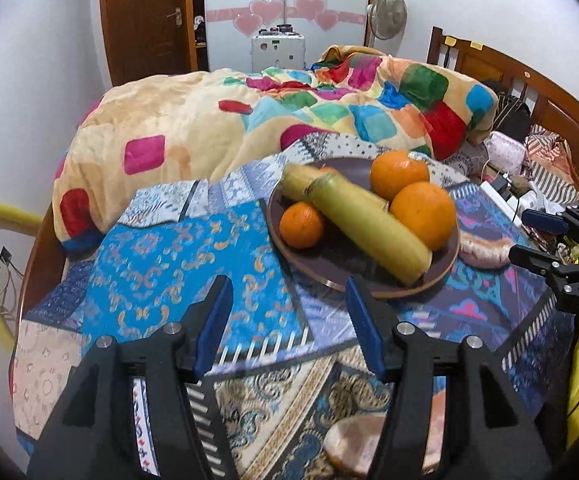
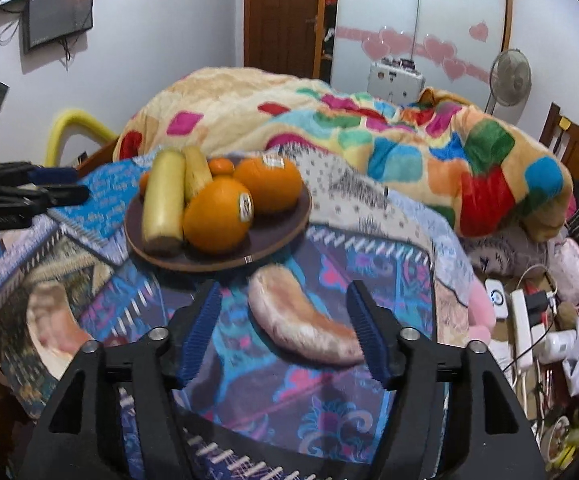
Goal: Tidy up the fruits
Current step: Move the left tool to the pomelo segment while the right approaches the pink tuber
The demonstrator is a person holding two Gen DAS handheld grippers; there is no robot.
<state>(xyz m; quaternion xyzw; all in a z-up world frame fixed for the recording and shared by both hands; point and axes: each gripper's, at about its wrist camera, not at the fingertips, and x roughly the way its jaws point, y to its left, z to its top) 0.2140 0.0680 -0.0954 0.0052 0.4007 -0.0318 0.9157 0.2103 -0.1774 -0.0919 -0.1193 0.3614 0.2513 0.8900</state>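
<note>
Nearest the person, both claws hang over the patterned bedspread (image 1: 177, 256) with their blue pads parted; the left gripper (image 1: 289, 300) stands open with only cloth between its fingers, just short of the plate's near rim; the right gripper (image 2: 285, 312) is open as well, and the pinkish sweet potato (image 2: 305, 320) lies on the cloth between its fingers, its far end close to the right-hand pad, though I cannot tell whether that pad touches it; no pad presses on it.

A second pale, pinkish piece (image 1: 353, 444) lies on the spread lower down, behind the left claw's right finger, too blurred to name.

Just beyond the claws sits the dark brown plate (image 1: 329, 264), resting on the bedspread; on it a long yellow-green fruit (image 1: 369, 224) lies slantwise, with a second one (image 1: 297, 178) of the same sort touching it further back; a small orange (image 1: 301, 226) sits to one side of them, two larger oranges (image 1: 423, 214) to the other, touching one another.

Behind the plate a many-coloured blanket (image 1: 209, 120) is heaped across the bed; further still stand the wooden headboard (image 1: 529, 80), a fan (image 1: 387, 14), a wardrobe with pink hearts (image 1: 285, 12), and a brown door (image 1: 145, 16).
</note>
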